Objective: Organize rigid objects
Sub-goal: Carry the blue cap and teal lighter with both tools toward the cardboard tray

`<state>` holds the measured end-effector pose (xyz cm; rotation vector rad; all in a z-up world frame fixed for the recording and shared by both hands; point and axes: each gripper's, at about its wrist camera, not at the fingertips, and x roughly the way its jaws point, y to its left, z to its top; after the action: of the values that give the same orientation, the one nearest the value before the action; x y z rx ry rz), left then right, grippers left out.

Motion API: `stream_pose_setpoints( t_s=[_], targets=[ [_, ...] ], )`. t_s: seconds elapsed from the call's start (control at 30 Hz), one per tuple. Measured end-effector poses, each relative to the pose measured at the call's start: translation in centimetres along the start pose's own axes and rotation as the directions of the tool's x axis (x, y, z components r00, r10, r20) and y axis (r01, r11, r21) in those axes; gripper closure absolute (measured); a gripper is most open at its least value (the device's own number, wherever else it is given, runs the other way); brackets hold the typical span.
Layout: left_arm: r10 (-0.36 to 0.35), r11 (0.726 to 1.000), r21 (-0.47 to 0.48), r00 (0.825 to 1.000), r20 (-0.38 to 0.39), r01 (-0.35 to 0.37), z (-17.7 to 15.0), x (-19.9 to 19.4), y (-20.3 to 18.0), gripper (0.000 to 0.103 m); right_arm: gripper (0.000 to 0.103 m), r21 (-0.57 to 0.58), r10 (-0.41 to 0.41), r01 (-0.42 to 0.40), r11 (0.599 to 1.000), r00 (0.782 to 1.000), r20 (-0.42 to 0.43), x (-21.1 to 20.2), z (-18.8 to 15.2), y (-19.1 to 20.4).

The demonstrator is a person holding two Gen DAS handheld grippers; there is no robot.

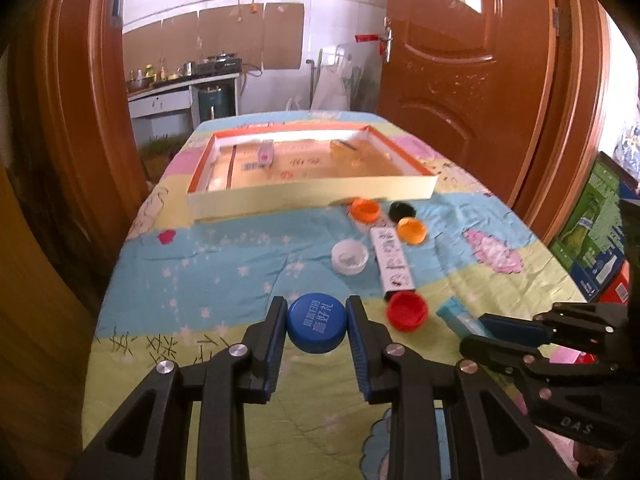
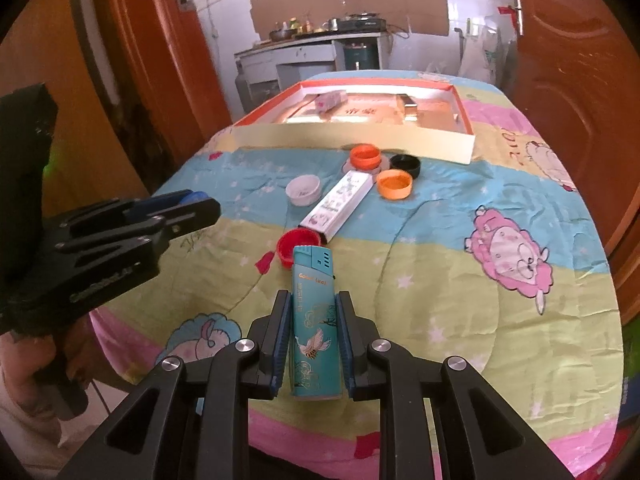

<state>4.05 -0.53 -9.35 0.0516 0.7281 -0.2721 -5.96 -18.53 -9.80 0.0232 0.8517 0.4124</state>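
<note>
1. My left claw [image 1: 316, 320] is clamped on the blue bottle cap [image 1: 316, 322], pads on opposite sides of its ribbed rim, and the cap looks lifted just clear of the cloth-covered counter [image 1: 224, 264]
2. I judge the cap light, stiff and a bit slick, so a grip across the widest part, as I have it, should keep it from squirting out
3. My right claw [image 2: 312, 332] is closed on the teal lighter [image 2: 314, 320], gripping its long flat sides near the lower half, with the head sticking out forward
4. The lighter seems light and rigid with smooth printed faces; I would hold it firmly but not crush it, since its head has working parts
5. The orange-rimmed tray [image 1: 312, 196] sits at the far end of the counter and already holds a small pink-and-white box [image 1: 266, 152] and a yellowish block [image 1: 346, 148]; I take it as the place to drop things
6. Between me and the tray lie a red cap [image 1: 407, 310], a white cap [image 1: 350, 257], two orange caps [image 1: 365, 210], a black cap [image 1: 402, 210] and a long white carton [image 1: 392, 264]
7. That cluster sits to the right of centre, close under the tray's near wall, so I would carry both loads high enough to clear it and the wall
8. The cloth is wrinkled and soft, so loose caps may tip if brushed
</note>
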Motion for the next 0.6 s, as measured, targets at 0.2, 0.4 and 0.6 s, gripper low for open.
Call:
stream_pose_setpoints(
  t_s=[0.2,0.4,0.6],
  targets=[
    [-0.01,1.0,0.011,1.0,0.027,0.01,0.7,-1.2,-0.5,0.073,0.08,0.024,-0.009,0.009,1.0,0.999,0.032,-1.1,0.9,-0.5],
    [0.006,1.0,0.016,0.999,0.038,-0.007,1.4,-1.4,-0.3,0.073,0.08,0.013,-0.014,0.013,1.0,0.998,0.057,-1.7,2.0,-0.2],
    [0.006,1.0,0.012,1.0,0.031,-0.007,1.9,-0.7,-0.1,0.073,0.08,0.019,-0.005,0.004,1.0,0.998,0.065,-1.5,2.9,-0.3]
  ],
)
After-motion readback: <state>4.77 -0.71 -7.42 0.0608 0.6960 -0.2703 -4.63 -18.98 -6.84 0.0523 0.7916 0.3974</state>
